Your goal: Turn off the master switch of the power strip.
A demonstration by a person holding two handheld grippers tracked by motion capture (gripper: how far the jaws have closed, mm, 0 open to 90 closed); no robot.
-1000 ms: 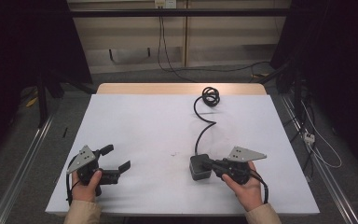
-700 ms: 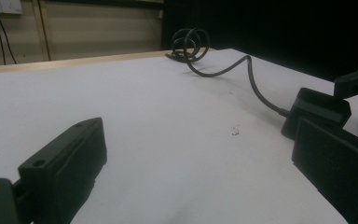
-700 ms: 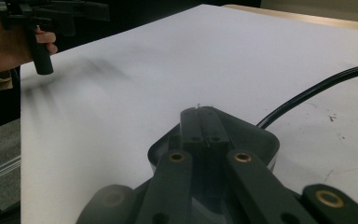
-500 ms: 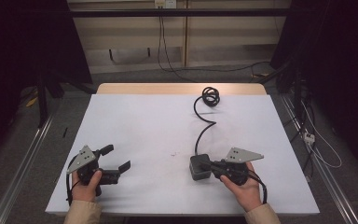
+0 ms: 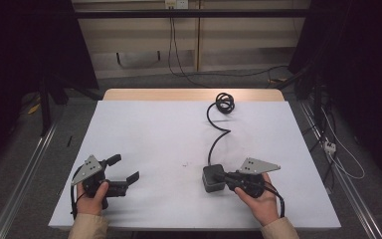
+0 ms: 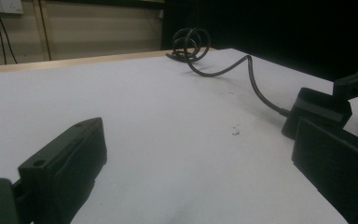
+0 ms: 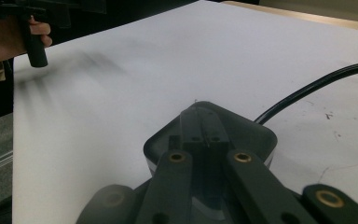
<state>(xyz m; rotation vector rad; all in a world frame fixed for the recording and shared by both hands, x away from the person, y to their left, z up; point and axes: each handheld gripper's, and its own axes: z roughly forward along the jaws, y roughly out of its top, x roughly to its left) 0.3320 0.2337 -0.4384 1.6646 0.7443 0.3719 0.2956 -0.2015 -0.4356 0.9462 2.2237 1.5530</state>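
A black power adapter (image 5: 210, 180) lies on the white table (image 5: 154, 129) at the front right. Its cable (image 5: 214, 137) runs away to a coil (image 5: 225, 103) near the far edge. My right gripper (image 5: 221, 176) is shut, and its tips rest on the adapter's top (image 7: 242, 126) without spanning it. In the right gripper view the jaws meet over the adapter at the right gripper (image 7: 204, 135). My left gripper (image 5: 125, 168) is open at the front left, nothing between its jaws. From the left gripper (image 6: 200, 158) the adapter (image 6: 317, 109) sits at the right and the coil (image 6: 189, 42) is far off.
The table's wooden far edge (image 5: 179, 94) borders a wall with cables. Metal rails (image 5: 25, 174) run along the floor on both sides. A white plug (image 5: 330, 146) and cords lie on the floor at the right. The other hand and its gripper (image 7: 32, 28) appear in the right gripper view.
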